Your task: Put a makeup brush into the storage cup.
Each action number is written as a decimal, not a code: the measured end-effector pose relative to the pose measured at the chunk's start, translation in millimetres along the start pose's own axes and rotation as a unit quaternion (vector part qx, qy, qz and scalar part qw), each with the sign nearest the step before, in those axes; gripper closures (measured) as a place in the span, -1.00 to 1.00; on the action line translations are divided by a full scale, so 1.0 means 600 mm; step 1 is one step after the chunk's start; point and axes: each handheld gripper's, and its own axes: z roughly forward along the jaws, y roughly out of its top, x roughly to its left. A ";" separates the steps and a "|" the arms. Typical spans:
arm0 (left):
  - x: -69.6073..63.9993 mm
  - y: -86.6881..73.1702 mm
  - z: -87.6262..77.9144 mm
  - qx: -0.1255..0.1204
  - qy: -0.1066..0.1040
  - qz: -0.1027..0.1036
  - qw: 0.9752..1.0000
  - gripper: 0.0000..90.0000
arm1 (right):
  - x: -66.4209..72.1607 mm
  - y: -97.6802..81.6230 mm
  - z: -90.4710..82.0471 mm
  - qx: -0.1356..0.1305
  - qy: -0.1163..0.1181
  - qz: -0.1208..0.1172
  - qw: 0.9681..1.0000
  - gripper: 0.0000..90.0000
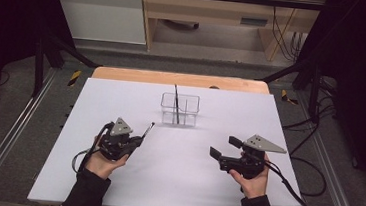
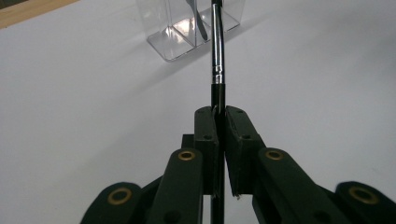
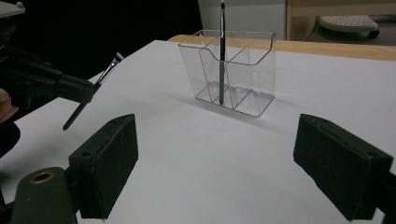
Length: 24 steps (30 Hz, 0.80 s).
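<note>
A clear plastic organizer with several compartments stands at the middle of the white table top, and a dark makeup brush stands upright in it. My left gripper is shut on a second thin brush with a silver ferrule, which points up and toward the organizer. In the left gripper view the brush runs straight out from between the pressed jaws. My right gripper is open to the right of it, nothing between its pads. The right gripper view shows the organizer ahead.
The white board lies on a wooden table whose far edge shows behind it. Black frame poles and cables stand on the floor to both sides. A wooden desk stands beyond the table.
</note>
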 end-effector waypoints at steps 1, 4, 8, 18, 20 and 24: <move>-0.002 0.000 0.000 -0.002 0.000 -0.001 1.000 0.85 | 0.001 0.000 0.001 0.000 0.001 0.001 1.000 -0.68; -0.009 0.001 0.001 -0.010 0.003 -0.001 1.000 0.85 | 0.003 0.002 0.004 -0.002 0.004 0.002 1.000 -0.68; -0.019 0.003 0.001 -0.023 0.007 -0.001 1.000 0.85 | 0.010 0.008 0.008 -0.004 0.010 0.001 1.000 -0.68; -0.040 0.010 0.005 -0.037 0.006 -0.007 0.999 0.85 | 0.027 0.025 0.019 -0.012 0.021 -0.001 1.000 -0.67; -0.044 0.012 0.006 -0.039 0.006 -0.008 0.999 0.85 | 0.030 0.027 0.022 -0.014 0.024 -0.001 1.000 -0.67; -0.051 0.016 0.007 -0.049 0.005 -0.013 0.999 0.85 | 0.036 0.035 0.030 -0.019 0.029 0.000 0.999 -0.66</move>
